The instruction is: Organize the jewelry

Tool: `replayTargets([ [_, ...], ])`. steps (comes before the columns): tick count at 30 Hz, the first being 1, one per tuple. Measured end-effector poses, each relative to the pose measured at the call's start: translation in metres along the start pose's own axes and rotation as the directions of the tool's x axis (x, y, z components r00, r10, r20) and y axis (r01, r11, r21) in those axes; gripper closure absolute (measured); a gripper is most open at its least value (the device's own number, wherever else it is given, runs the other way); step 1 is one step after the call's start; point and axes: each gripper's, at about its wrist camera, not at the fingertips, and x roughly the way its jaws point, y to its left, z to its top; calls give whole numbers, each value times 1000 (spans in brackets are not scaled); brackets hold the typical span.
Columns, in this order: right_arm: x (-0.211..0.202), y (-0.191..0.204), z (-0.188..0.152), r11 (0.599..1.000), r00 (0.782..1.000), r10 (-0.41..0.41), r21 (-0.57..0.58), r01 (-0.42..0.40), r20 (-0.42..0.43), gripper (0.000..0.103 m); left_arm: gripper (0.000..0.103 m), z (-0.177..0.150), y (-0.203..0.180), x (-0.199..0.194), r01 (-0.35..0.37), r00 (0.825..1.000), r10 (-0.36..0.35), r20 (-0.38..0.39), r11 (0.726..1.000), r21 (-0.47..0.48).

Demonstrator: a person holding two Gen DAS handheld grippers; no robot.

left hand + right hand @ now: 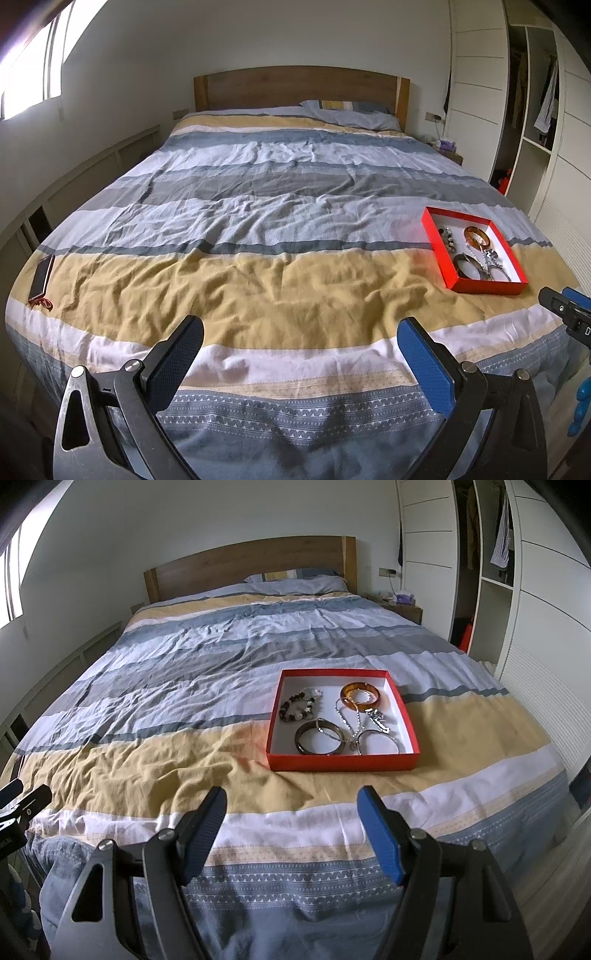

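Note:
A red box (343, 763) with a white inside lies on the striped bedspread; it also shows at the right in the left wrist view (484, 286). In it lie an amber bangle (360, 696), a dark bangle (320, 737), a beaded bracelet (298, 708), a silver chain (354, 720) and a thin silver hoop (380, 742). My right gripper (291, 812) is open and empty above the foot of the bed, short of the box. My left gripper (301, 341) is open and empty, left of the box.
A phone with a red cord (41, 277) lies at the bed's left edge. A wooden headboard (295, 86) and pillow (351, 110) are at the far end. A white wardrobe (535, 627) stands to the right, a nightstand (402, 607) beside it.

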Motion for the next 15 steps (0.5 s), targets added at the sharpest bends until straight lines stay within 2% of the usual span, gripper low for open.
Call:
replayTargets([
  [15, 1, 0, -2, 1000, 1000, -2, 1, 2, -2, 31, 1, -2, -2, -1, 11, 1000, -11, -3, 1000, 1],
])
